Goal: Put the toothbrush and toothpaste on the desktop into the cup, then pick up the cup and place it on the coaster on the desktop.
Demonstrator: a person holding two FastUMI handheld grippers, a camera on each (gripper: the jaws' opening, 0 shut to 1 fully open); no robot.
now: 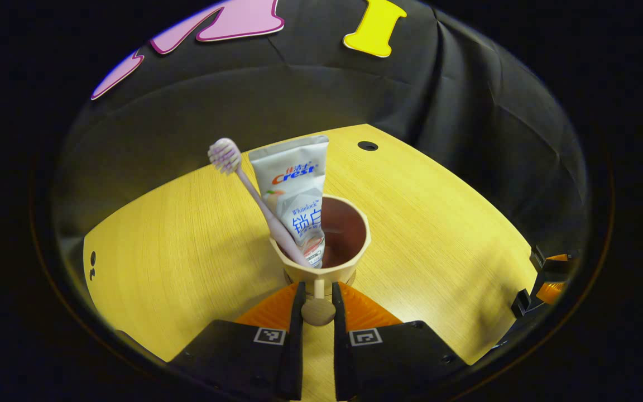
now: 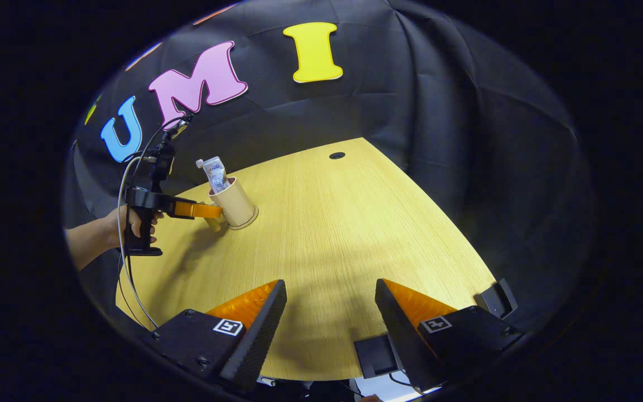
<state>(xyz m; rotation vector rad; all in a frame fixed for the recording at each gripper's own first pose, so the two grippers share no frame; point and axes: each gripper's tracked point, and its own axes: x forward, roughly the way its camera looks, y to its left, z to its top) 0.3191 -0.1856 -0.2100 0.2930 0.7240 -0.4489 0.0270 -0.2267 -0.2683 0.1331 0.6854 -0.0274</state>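
While pinched at its handle by the left claw (image 1: 317, 301), tan cup (image 1: 332, 245), pink toothbrush (image 1: 254, 195) and toothpaste (image 1: 296, 190) upright inside; right claw (image 2: 330, 312) spread.

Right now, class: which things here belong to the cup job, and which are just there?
Job: cup, toothbrush, toothpaste, left gripper clamped on the cup's handle.
Just there: desk, cloth wall, right gripper, open and idle.

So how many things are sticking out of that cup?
2: a toothbrush leaning left and a toothpaste tube beside it, both in the cup. Anything deeper inside may be hidden.
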